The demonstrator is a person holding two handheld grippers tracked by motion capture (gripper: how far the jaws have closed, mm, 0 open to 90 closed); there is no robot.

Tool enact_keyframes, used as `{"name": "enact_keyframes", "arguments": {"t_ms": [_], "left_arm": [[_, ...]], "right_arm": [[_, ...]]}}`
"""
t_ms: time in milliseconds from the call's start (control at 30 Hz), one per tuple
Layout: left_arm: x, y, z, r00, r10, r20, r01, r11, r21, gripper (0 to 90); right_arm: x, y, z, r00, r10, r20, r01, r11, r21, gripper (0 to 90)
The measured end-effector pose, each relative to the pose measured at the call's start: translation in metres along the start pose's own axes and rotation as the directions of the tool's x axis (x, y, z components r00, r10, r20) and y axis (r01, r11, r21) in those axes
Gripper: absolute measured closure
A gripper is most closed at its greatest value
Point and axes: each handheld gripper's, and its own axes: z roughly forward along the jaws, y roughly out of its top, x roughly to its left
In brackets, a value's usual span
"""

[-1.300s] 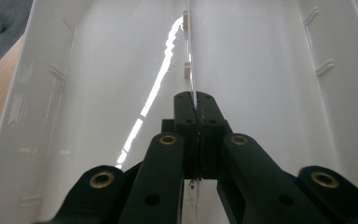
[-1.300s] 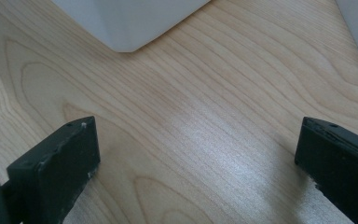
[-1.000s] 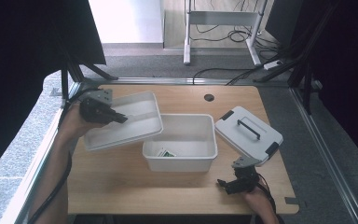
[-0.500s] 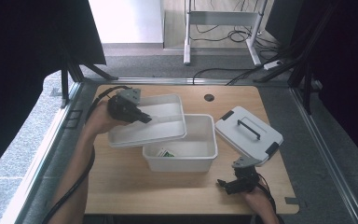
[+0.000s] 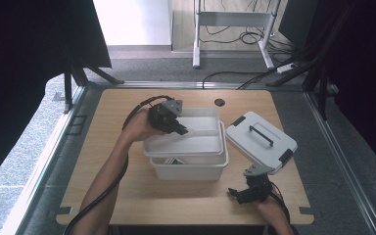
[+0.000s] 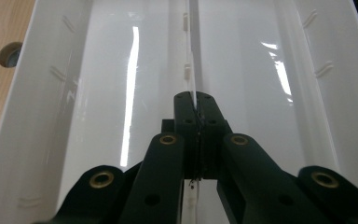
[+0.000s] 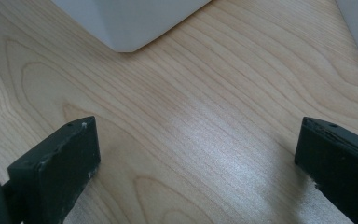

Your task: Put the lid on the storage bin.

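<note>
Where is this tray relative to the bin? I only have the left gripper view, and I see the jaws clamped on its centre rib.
Observer: In the high view the tray is held right over the open white bin, near its top rim. I cannot tell whether it is seated.
Operator: Is there anything in the bin under it?
Observer: Yes, a small dark item shows at the bin's near left, below the tray.
Operator: And my other hand?
Observer: The right hand-held gripper has its jaws wide open over the bare table, with nothing between them.
</note>
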Motion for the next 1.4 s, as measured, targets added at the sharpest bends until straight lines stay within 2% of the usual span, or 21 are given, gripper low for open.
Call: {"name": "enact_keyframes", "arguments": {"t_ms": [267, 367, 533, 600, 700, 867, 900, 933, 967, 1033, 1100, 1133, 1167, 1200, 1233, 1300, 1333, 1400], "left_arm": [[-0.001, 0.003, 0.026, 0.9998, 0.005, 0.017, -0.005, 0.9999, 0.009, 88.9], [0.000, 0.000, 0.026, 0.9997, 0.003, 0.024, -0.003, 1.0000, -0.006, 88.8], [-0.004, -0.002, 0.031, 0.9988, 0.017, 0.047, -0.018, 0.9995, 0.028, 88.8], [-0.002, -0.006, 0.036, 0.9977, -0.012, 0.067, 0.010, 0.9995, 0.029, 88.9], [-0.002, -0.009, 0.038, 0.9976, -0.015, 0.067, 0.013, 0.9996, 0.023, 88.9], [-0.004, -0.007, 0.038, 0.9987, -0.012, 0.050, 0.010, 0.9991, 0.041, 88.7], [-0.006, -0.007, 0.038, 0.9995, -0.022, 0.023, 0.022, 0.9990, 0.040, 86.3], [-0.006, -0.007, 0.038, 0.9995, -0.022, 0.023, 0.022, 0.9990, 0.040, 80.1], [-0.006, -0.007, 0.037, 0.9989, -0.047, 0.006, 0.047, 0.9984, 0.031, 80.1], [-0.005, -0.008, 0.033, 0.9971, -0.074, -0.021, 0.074, 0.9971, 0.017, 67.9], [-0.007, -0.009, 0.029, 0.9910, -0.115, -0.070, 0.114, 0.9934, -0.011, 55.2], [-0.007, -0.010, 0.027, 0.9888, -0.131, -0.071, 0.130, 0.9914, -0.014, 45.0], [-0.009, -0.011, 0.023, 0.9814, -0.167, -0.094, 0.166, 0.9859, -0.023, 40.0], [-0.009, -0.011, 0.023, 0.9814, -0.167, -0.094, 0.166, 0.9859, -0.023, 35.5], [-0.010, -0.012, 0.020, 0.9774, -0.182, -0.108, 0.180, 0.9833, -0.028, 35.5], [-0.013, -0.015, 0.014, 0.9707, -0.205, -0.125, 0.201, 0.9785, -0.048, 25.7], [-0.015, -0.017, 0.010, 0.9656, -0.221, -0.137, 0.215, 0.9748, -0.059, 18.8], [-0.018, -0.021, 0.004, 0.9553, -0.255, -0.149, 0.246, 0.9661, -0.078, 15.5]], "right_arm": [[0.000, 0.000, 0.000, 1.0000, -0.005, 0.000, 0.005, 1.000, 0.000, 0.0], [0.000, 0.000, 0.000, 1.0000, -0.005, 0.000, 0.005, 1.000, 0.000, 0.0], [0.000, 0.000, 0.000, 1.0000, -0.003, -0.001, 0.003, 1.000, 0.001, 0.0], [0.000, 0.000, 0.000, 1.0000, -0.003, -0.001, 0.003, 1.000, 0.002, 0.0], [0.000, 0.000, 0.000, 1.0000, -0.003, -0.001, 0.003, 1.000, 0.001, 0.0], [0.000, 0.000, 0.000, 1.0000, -0.003, -0.001, 0.003, 1.000, 0.001, 0.0], [0.000, 0.000, 0.000, 1.0000, -0.003, -0.001, 0.003, 1.000, 0.002, 0.0], [0.000, 0.000, 0.000, 1.0000, -0.003, -0.001, 0.003, 1.000, 0.002, 0.0], [0.000, 0.000, 0.000, 1.0000, -0.003, -0.001, 0.003, 1.000, 0.002, 0.0], [0.000, 0.000, 0.000, 1.0000, -0.002, -0.003, 0.002, 1.000, 0.003, 0.0], [0.000, 0.000, 0.000, 1.0000, -0.002, -0.004, 0.002, 1.000, 0.002, 0.0], [-0.001, 0.000, 0.000, 0.9999, -0.007, -0.008, 0.007, 1.000, 0.003, 0.2], [-0.001, 0.000, 0.000, 0.9999, -0.008, -0.011, 0.009, 1.000, 0.001, 0.7], [-0.001, 0.000, 0.000, 0.9999, -0.008, -0.011, 0.009, 1.000, 0.001, 0.7], [-0.001, 0.000, -0.001, 0.9999, -0.009, -0.014, 0.009, 1.000, -0.001, 1.2], [-0.003, 0.000, -0.002, 0.9998, -0.009, -0.019, 0.009, 1.000, 0.000, 4.4], [-0.004, 0.002, -0.004, 0.9988, -0.004, -0.050, 0.004, 1.000, 0.001, 7.8], [-0.004, 0.003, -0.006, 0.9985, -0.006, -0.055, 0.006, 1.000, -0.002, 8.1]]}}
